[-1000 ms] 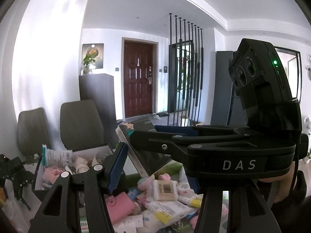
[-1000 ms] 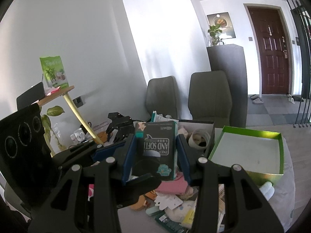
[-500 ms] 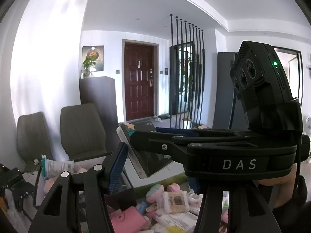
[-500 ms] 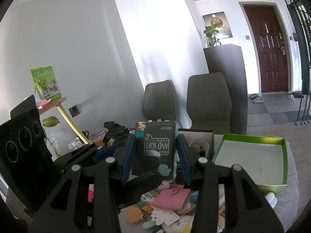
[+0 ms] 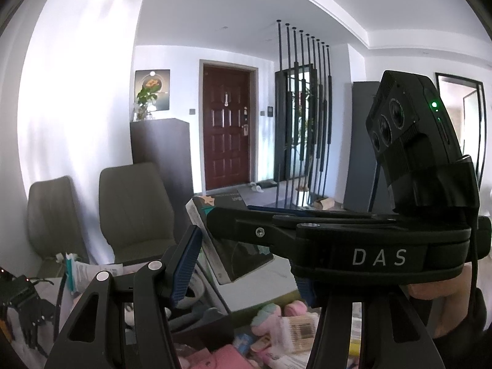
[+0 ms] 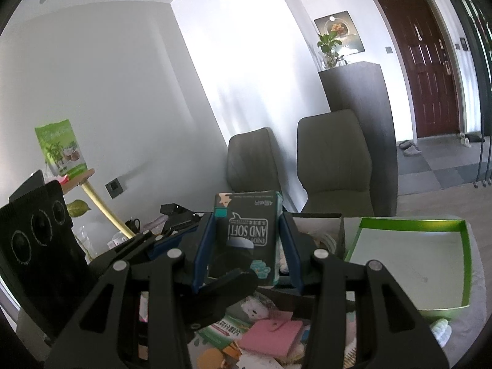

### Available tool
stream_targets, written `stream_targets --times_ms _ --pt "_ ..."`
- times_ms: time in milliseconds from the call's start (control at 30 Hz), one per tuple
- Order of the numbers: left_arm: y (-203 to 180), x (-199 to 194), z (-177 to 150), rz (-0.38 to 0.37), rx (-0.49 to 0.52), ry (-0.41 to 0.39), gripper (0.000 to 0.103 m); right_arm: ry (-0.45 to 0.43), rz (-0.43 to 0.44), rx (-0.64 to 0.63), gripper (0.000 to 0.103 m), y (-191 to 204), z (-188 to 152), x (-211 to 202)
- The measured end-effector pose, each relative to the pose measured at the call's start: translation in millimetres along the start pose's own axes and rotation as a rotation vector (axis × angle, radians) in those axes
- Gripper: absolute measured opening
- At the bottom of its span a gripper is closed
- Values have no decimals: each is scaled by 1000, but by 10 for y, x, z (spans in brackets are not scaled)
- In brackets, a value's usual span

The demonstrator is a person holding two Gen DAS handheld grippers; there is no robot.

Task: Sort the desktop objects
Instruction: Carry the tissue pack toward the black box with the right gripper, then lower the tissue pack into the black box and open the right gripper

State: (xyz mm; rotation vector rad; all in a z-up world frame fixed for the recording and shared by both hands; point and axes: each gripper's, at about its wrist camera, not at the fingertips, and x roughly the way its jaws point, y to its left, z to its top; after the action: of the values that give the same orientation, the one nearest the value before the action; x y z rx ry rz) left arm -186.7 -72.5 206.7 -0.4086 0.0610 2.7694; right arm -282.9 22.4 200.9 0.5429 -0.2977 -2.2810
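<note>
A dark tissue pack (image 6: 249, 230) with white lettering stands upright between the blue pads of my right gripper (image 6: 247, 246), which is shut on its two sides. My left gripper reaches in from the left, and one of its black fingers (image 6: 227, 283) lies against the pack's lower front. In the left wrist view the same pack (image 5: 229, 246) hangs tilted between the jaws of my left gripper (image 5: 244, 276). Its left blue pad (image 5: 184, 261) sits at the pack's edge. The right gripper (image 5: 233, 215) crosses in front and hides the other pad.
A green-rimmed tray (image 6: 458, 246) lies at the right, with a dark open box (image 6: 316, 218) holding a tape roll behind the pack. Below lie a pink wallet (image 6: 270, 335), packets and soft toys (image 5: 267, 316). Two grey chairs (image 6: 332, 160) stand beyond the table.
Both grippers have carried the pack together across the table toward the boxes and chairs. The clutter has slid down the frame, and neither grip on the pack has changed.
</note>
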Motion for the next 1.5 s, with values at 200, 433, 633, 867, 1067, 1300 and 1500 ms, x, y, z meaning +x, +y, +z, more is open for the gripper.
stream_targets --times_ms 200,433,633,867,1067,1300,1500 --pt "174 203 -21 -16 -12 32 56 25 14 35 47 -151 19 249" --pt "457 576 -118 -31 -58 90 56 70 7 91 47 -400 -10 653" --pt "646 897 -230 -50 -98 143 56 104 -4 141 47 -635 -70 960" --pt "802 1260 -413 -49 -134 229 56 170 2 221 47 -925 -207 1347" --pt "906 1437 -566 -62 -178 283 56 204 -12 265 47 -1077 -326 1584" --pt "965 1595 -664 -52 -204 317 56 204 -14 327 47 -1219 -439 1707" --pt "1111 1681 -726 -24 -263 311 56 164 -13 390 75 -1347 -527 1820"
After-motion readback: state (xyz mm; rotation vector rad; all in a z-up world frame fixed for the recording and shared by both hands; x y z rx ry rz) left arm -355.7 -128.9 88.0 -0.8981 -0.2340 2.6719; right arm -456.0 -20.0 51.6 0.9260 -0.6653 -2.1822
